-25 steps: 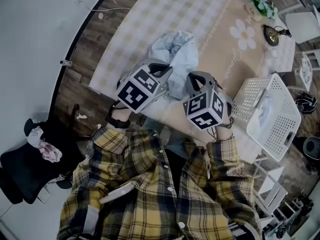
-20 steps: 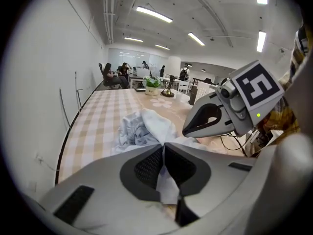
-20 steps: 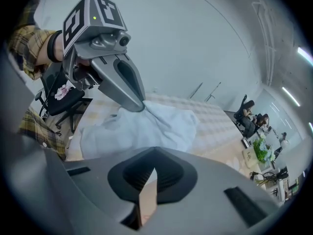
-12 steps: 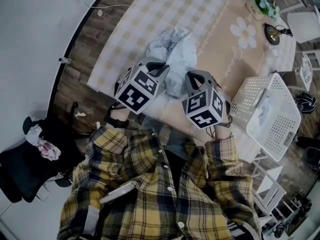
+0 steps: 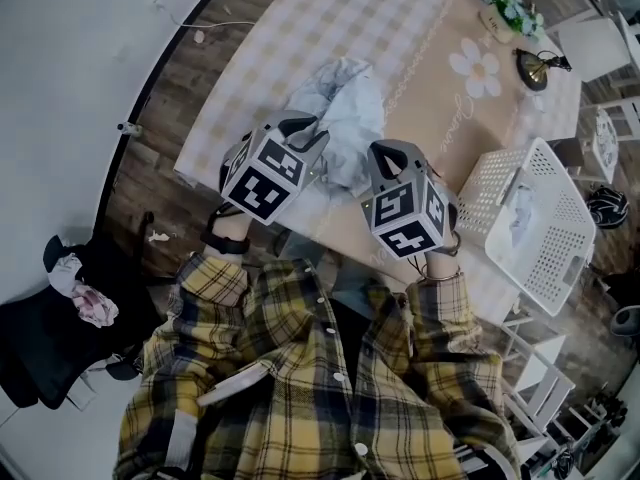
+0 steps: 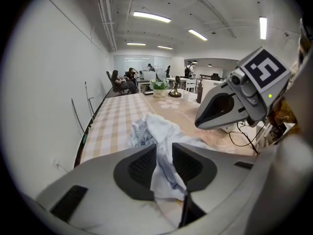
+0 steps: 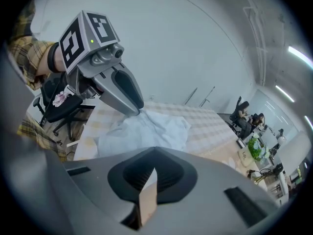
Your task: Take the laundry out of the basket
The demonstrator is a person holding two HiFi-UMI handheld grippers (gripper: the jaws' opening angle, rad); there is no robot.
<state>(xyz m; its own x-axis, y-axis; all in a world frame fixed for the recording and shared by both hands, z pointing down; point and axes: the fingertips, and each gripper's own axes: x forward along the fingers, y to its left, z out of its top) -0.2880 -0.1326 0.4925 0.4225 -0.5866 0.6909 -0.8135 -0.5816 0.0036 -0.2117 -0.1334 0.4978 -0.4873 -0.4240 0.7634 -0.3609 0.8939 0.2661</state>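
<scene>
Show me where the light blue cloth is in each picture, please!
Head view: the light blue cloth lies crumpled on the table, upper centre.
Left gripper view: centre; the cloth runs between the left gripper's jaws, which are opening.
Right gripper view: centre; the cloth is spread out under the left gripper's tip.
Shared landmark: the checked tablecloth underneath it.

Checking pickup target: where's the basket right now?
Head view, far right: the white basket sits by the near right corner of the table, just right of the right gripper, pale cloth inside.
</scene>
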